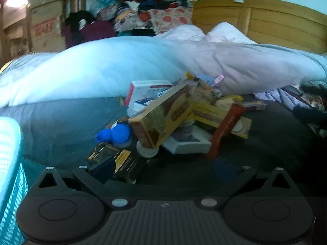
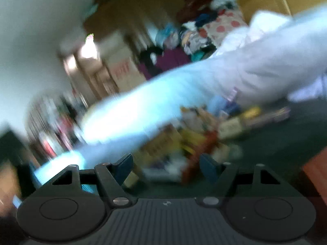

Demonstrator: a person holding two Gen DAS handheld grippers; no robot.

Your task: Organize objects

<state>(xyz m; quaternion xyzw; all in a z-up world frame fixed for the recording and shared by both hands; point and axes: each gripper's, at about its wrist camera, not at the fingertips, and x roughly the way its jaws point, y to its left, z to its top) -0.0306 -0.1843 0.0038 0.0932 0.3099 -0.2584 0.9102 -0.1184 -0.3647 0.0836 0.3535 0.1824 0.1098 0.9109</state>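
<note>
Where the left wrist view looks across the bed [image 1: 61, 122], a heap of cardboard boxes [image 1: 184, 114] lies at the centre of the frame on a dark, smooth sheet. Topmost is a long yellow-brown carton [image 1: 161, 116], tilted, its lower end resting on a round white lid [image 1: 147, 151]. Just left of it sit two glossy blue plastic caps [image 1: 116, 134], and below them a black box with a yellow panel [image 1: 116, 159]. A red flat pack [image 1: 224, 130] leans on the heap's right side. Behind, a pale puffy quilt [image 1: 143, 65] rolls across the frame, with a slatted wooden headboard [image 1: 265, 24] at upper right and a teal woven basket [image 1: 10, 173] at the left edge. The left gripper [image 1: 163, 171] has its jaws wide with nothing between them; the left pad overlaps the black box, though whether it touches is unclear.

The right wrist view is heavily smeared by motion. The right gripper [image 2: 166, 167] has its jaws apart and empty, the same heap a blurred patch beyond them at centre.
</note>
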